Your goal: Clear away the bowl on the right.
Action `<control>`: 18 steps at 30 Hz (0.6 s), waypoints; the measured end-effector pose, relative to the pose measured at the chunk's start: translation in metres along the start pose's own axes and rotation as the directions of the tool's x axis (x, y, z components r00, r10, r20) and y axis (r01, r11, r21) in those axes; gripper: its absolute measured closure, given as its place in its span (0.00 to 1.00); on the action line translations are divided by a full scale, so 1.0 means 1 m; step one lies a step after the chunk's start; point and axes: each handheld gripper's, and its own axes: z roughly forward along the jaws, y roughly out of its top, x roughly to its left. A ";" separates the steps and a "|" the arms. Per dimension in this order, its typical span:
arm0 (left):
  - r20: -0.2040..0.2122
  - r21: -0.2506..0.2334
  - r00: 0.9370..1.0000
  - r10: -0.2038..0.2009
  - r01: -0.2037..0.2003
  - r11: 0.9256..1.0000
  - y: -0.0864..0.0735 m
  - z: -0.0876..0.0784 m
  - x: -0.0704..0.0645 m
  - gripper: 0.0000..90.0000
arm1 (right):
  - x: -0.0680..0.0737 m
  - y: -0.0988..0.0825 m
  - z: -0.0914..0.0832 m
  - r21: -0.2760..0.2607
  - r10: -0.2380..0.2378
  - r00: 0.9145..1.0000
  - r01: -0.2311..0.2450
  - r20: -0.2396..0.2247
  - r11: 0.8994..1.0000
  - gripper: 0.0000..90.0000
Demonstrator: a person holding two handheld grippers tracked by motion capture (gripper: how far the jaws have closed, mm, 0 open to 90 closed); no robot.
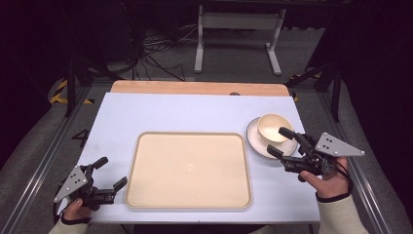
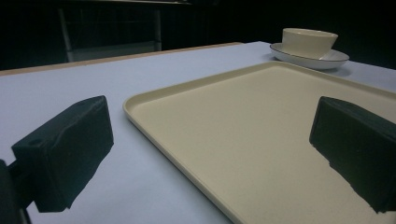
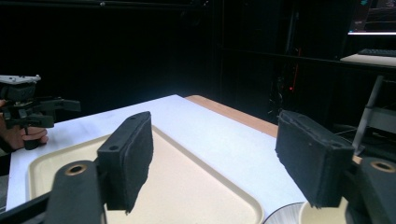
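A cream rectangular tray (image 1: pixel 189 168) lies empty in the middle of the white table top (image 1: pixel 185 112). To its right a cream bowl (image 1: pixel 272 127) stands on a white saucer (image 1: pixel 258 144); both appear far off in the left gripper view, the bowl (image 2: pixel 309 42) on the saucer (image 2: pixel 322 58). My right gripper (image 1: pixel 276 140) hovers by the bowl's near right side, open, with nothing between its pads (image 3: pixel 130 158). My left gripper (image 1: pixel 112 171) rests at the tray's left front corner, open and empty, its jaws straddling the tray's edge (image 2: pixel 154 123).
A wooden strip (image 1: pixel 195 87) borders the table's far side. Behind it stand a white metal frame (image 1: pixel 238 29) and cables on the floor. Metal rails (image 1: pixel 44 151) run along both sides of the table. The left gripper (image 3: pixel 42 112) appears far off in the right gripper view.
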 end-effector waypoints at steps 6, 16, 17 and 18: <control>-0.001 0.001 1.000 0.001 -0.001 1.000 0.000 0.000 0.000 0.00 | -0.013 0.004 -0.001 0.037 0.001 1.000 -0.002 0.005 0.999 0.32; -0.003 -0.002 1.000 0.000 0.000 1.000 0.000 0.000 0.000 0.00 | -0.036 0.013 -0.001 0.172 -0.044 0.999 0.041 0.013 0.984 0.30; -0.003 -0.002 1.000 0.000 0.000 1.000 0.000 0.000 0.000 0.00 | -0.038 0.014 -0.001 0.185 -0.050 0.999 0.047 0.010 0.982 0.31; -0.003 -0.001 1.000 0.000 0.000 1.000 0.000 0.000 0.000 0.00 | -0.040 0.014 0.000 0.205 -0.049 0.999 0.046 0.010 0.978 0.32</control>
